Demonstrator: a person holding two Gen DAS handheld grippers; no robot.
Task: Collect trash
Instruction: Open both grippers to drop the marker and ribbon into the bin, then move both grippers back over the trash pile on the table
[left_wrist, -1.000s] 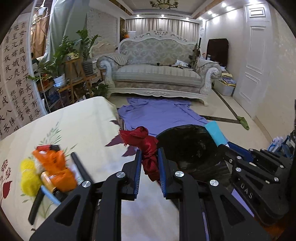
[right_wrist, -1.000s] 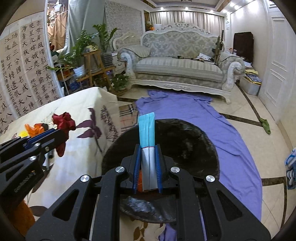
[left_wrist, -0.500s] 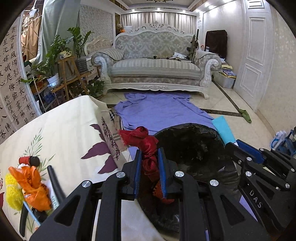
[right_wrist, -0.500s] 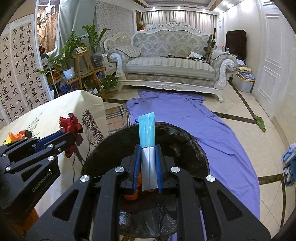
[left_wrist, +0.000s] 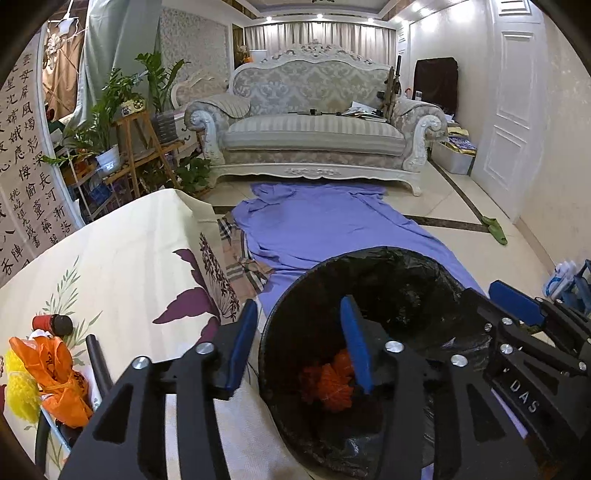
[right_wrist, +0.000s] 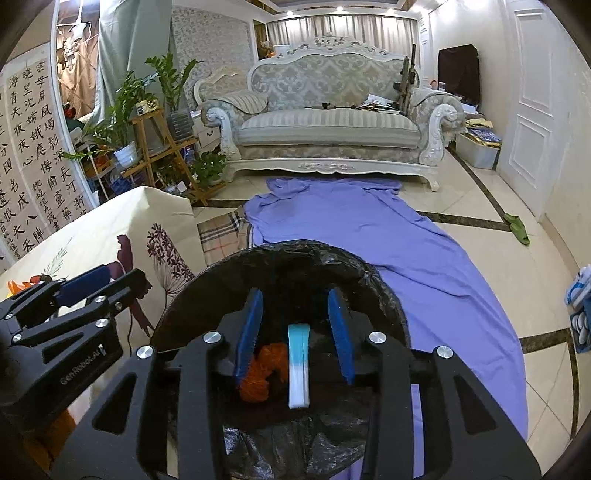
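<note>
Both grippers, left (left_wrist: 299, 332) and right (right_wrist: 295, 325), jaws opening over black-lined round bin (left_wrist: 406, 266): blue-white strip wrapper (right_wrist: 298, 365) dropping free; red ribbon gone, probably inside. Two items delivered.

Bright, even room light from ceiling spotlights (left_wrist: 417, 5). Strong fisheye bending and dark vignette at the corners. The bin (left_wrist: 373, 258) interior stays dim.

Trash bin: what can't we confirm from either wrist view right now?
- Bottom of the trash bin: left wrist view, left gripper fingers block it.
- Blue-white wrapper: right wrist view, between the opening right gripper jaws; unclear if landed.
- Table pile under the orange bag: cut off by the frame edge.
</note>
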